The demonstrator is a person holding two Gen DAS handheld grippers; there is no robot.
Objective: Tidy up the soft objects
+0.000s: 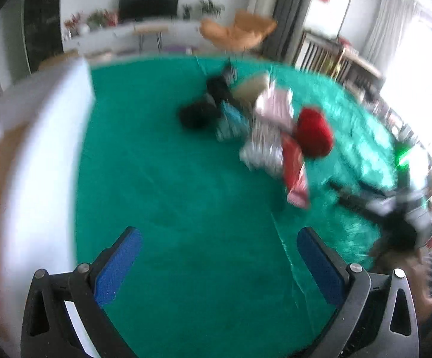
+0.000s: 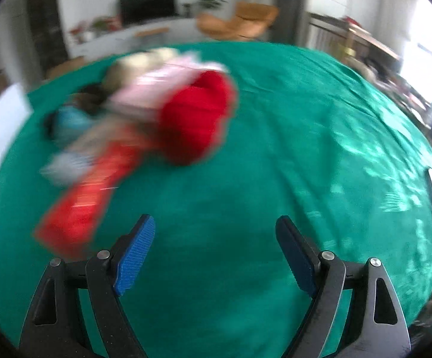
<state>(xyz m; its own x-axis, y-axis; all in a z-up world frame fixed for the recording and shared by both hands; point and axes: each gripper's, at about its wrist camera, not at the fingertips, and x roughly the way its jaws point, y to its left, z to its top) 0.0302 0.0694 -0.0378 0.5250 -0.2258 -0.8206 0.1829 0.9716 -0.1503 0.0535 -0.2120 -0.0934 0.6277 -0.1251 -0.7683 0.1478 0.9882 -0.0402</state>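
A: Start at the grippers. How do they stand?

B: The left gripper (image 1: 218, 235) has its blue pads (image 1: 117, 265) spread wide, nothing between them — only the green cloth (image 1: 171, 179) below. The right gripper (image 2: 216, 223) is the same: jaws well apart, empty, over bare green cloth (image 2: 275, 149).

A: And the soft things?

B: Heaped together ahead of both. From the left wrist, the pile lies beyond the fingers and to the right of centre: a red bundle (image 1: 314, 134) on its right side, a red-and-pink striped piece (image 1: 296, 173) trailing toward the camera, a silvery-grey striped piece (image 1: 260, 149) just beside it, a pink piece (image 1: 275, 104) above, a teal piece (image 1: 232, 119), a beige piece (image 1: 251, 88) and black items (image 1: 198, 113) at the far left of the heap.

A: From the right wrist?

B: Blurred, but the same heap sits up and to the left of the fingers — red bundle (image 2: 198, 116) nearest centre, pink piece (image 2: 159, 89) touching it, a long red piece (image 2: 87, 197) stretching down toward the left finger, teal piece (image 2: 69, 119) at the far left.

A: Anything around it?

B: A white box (image 1: 37, 164) fills the left edge of the left view, standing on the cloth. Behind, a television (image 1: 148, 3) and an orange chair (image 1: 239, 31).
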